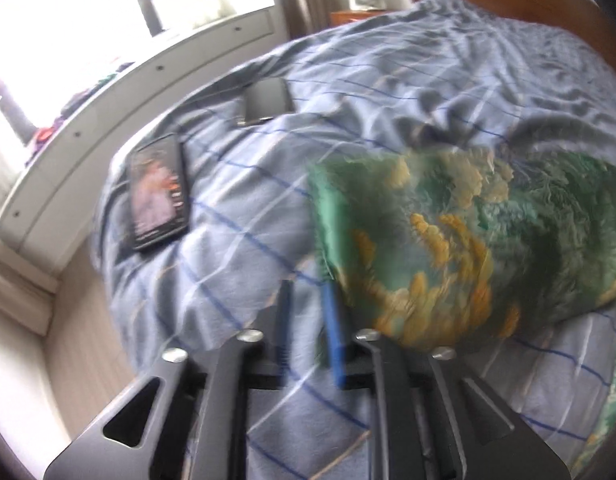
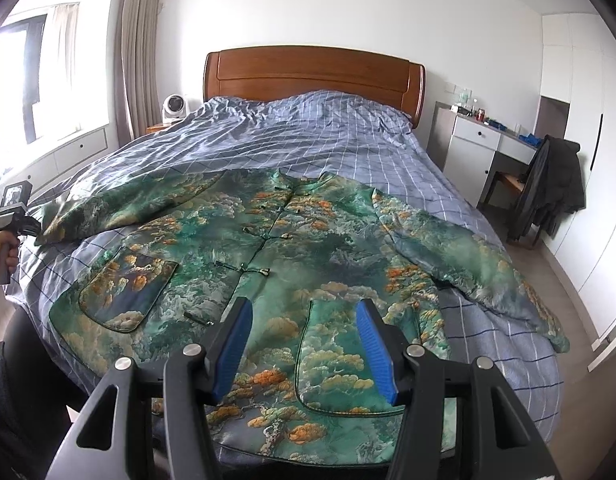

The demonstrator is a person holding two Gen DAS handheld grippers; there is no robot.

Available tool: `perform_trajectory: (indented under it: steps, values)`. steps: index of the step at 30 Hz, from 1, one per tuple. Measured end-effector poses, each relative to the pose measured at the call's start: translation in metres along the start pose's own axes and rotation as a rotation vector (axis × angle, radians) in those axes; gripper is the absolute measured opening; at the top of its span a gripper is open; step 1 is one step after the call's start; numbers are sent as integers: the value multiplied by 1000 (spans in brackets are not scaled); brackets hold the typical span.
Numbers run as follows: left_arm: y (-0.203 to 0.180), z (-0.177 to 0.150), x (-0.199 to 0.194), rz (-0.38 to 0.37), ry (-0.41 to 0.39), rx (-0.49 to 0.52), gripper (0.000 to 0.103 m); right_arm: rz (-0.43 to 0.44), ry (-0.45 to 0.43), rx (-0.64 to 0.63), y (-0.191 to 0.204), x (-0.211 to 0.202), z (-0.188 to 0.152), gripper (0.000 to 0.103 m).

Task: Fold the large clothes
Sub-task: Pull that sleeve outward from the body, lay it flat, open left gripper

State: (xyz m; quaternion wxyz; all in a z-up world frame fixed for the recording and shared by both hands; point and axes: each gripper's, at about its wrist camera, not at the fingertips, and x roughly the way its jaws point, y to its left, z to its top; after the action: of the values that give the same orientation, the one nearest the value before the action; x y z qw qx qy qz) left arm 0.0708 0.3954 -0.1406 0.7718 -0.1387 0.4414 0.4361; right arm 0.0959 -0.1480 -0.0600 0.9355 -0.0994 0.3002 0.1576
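Left claw (image 1: 308,320): low in the middle of its own view, blurry; its blue pads stand a little apart with only bed cover showing between them — it holds nothing; the sleeve end (image 1: 459,248) lies just to its right.
Jacket (image 2: 268,264): big and green with orange clouds; it lies flat and face up on the checked bed cover (image 2: 347,136), filling the middle of the right view, sleeves spread to both sides.
How it will handle: soft and floppy, maybe shiny and slippery, a bit heavy; I think it is best to pinch a sleeve end or the hem — not the knot buttons.
Right claw (image 2: 304,344): bottom middle of its view, about half open over the hem; nothing held.
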Motion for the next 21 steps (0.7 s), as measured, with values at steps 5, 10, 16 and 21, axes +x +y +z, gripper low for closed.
perform_trajectory:
  steps: [5,10,16,21]
  values:
    - [11,-13,-30,-46,-77,-16,73,-18,12,8,-2,5,-1,67]
    - [-3,-29,-80,-156,-164,23,90,-35,27,15,-4,11,0,67]
    - [-40,-40,-126,-275,-236,117,93,-47,43,15,-4,14,2,79]
    - [-68,-50,-163,-379,-270,175,97,-81,62,32,-10,16,-1,81]
